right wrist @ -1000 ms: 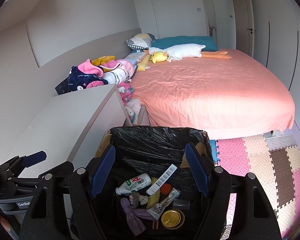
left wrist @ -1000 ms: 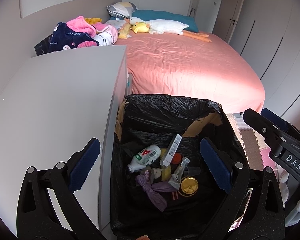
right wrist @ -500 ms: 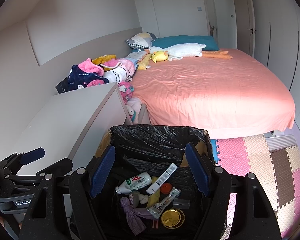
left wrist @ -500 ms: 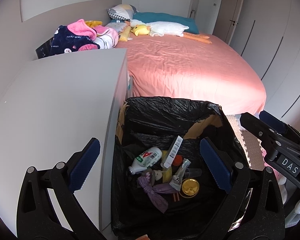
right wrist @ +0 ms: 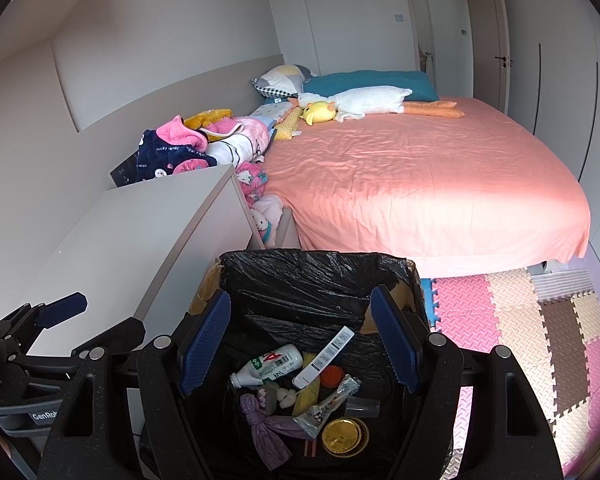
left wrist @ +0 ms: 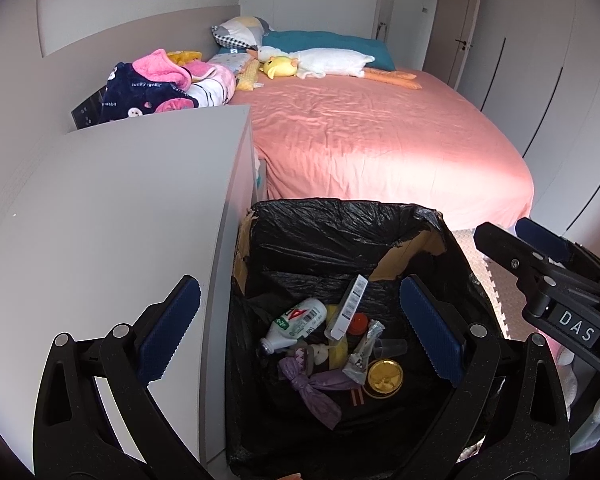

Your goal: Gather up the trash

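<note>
A cardboard bin lined with a black bag stands on the floor between the white cabinet and the bed. Inside lie a white bottle, a white tube, a purple bag, a gold lid, a wrapper and other trash. My left gripper is open and empty above the bin. My right gripper is open and empty above the bin; it also shows at the right of the left wrist view.
A white cabinet stands left of the bin. A bed with a pink sheet lies behind, with plush toys and folded clothes. Foam floor mats lie to the right.
Both grippers have drifted slightly, the left one pulling back a little so the scene sits lower in view. Both stay open and empty; the trash in the bin has not moved.
</note>
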Motion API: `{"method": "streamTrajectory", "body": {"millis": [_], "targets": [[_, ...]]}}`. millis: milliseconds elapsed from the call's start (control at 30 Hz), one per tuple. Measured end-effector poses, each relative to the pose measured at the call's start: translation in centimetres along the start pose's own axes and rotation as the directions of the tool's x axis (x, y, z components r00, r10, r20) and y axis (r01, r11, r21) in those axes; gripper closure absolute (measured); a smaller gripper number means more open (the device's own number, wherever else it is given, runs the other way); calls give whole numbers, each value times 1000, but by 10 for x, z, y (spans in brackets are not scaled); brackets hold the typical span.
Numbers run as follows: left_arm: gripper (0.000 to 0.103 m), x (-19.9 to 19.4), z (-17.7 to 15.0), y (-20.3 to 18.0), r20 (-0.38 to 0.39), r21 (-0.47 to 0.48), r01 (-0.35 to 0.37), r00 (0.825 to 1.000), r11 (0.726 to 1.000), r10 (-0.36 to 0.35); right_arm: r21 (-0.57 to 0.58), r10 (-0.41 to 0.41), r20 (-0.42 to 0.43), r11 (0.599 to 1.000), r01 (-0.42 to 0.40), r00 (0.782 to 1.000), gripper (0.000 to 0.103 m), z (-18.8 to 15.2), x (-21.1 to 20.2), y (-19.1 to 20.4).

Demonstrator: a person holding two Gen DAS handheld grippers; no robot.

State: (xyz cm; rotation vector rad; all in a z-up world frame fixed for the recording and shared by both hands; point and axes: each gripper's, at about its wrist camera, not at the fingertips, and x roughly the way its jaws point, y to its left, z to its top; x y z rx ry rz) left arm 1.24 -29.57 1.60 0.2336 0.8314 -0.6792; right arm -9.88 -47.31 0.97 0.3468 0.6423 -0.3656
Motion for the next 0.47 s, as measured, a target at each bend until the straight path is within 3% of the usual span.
{"method": "streamTrajectory", "body": {"millis": [467], "targets": [[6,1,1,4,-15,-19,12,1000,1000,-13,-2,-1,-1,1000,1,1000,30,-1,1,0]]}}
